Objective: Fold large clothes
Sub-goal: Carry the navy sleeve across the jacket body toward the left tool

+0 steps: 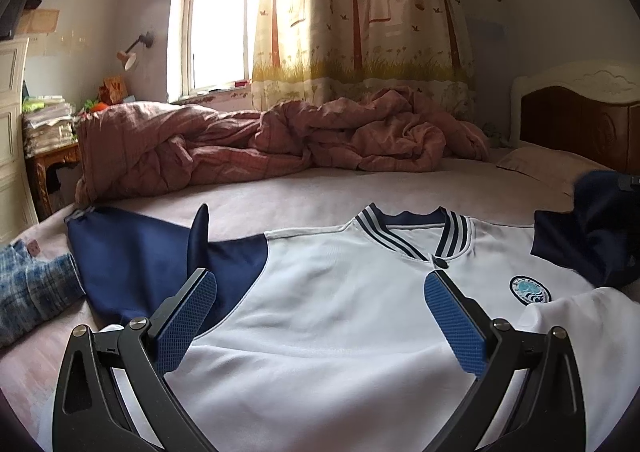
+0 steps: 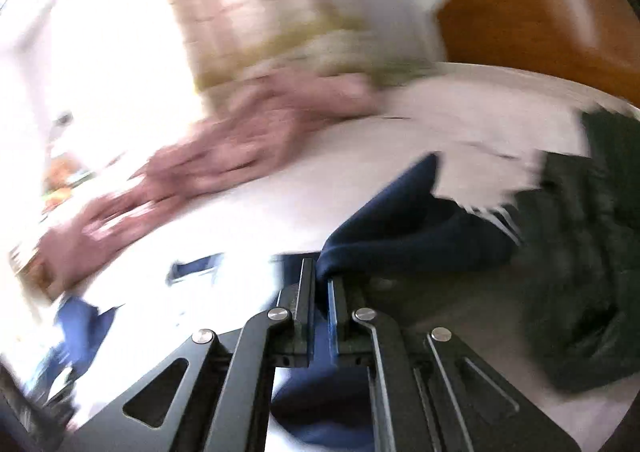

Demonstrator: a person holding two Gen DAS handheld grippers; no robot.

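Observation:
A white jacket (image 1: pixel 340 312) with navy sleeves, a striped collar and a round chest badge (image 1: pixel 530 291) lies flat, front up, on the bed. Its left navy sleeve (image 1: pixel 132 252) lies spread out to the left. My left gripper (image 1: pixel 320 312) is open and empty, hovering over the jacket's chest. My right gripper (image 2: pixel 320 284) is shut on the other navy sleeve (image 2: pixel 404 224) and holds it lifted; this view is motion-blurred. That raised sleeve also shows at the right edge of the left wrist view (image 1: pixel 592 228).
A crumpled pink quilt (image 1: pixel 280 144) lies across the far side of the bed, with a pillow (image 1: pixel 548 164) and wooden headboard (image 1: pixel 580 124) at the right. A blue knitted garment (image 1: pixel 32 292) lies at the left edge. A dark green garment (image 2: pixel 580 252) lies at the right.

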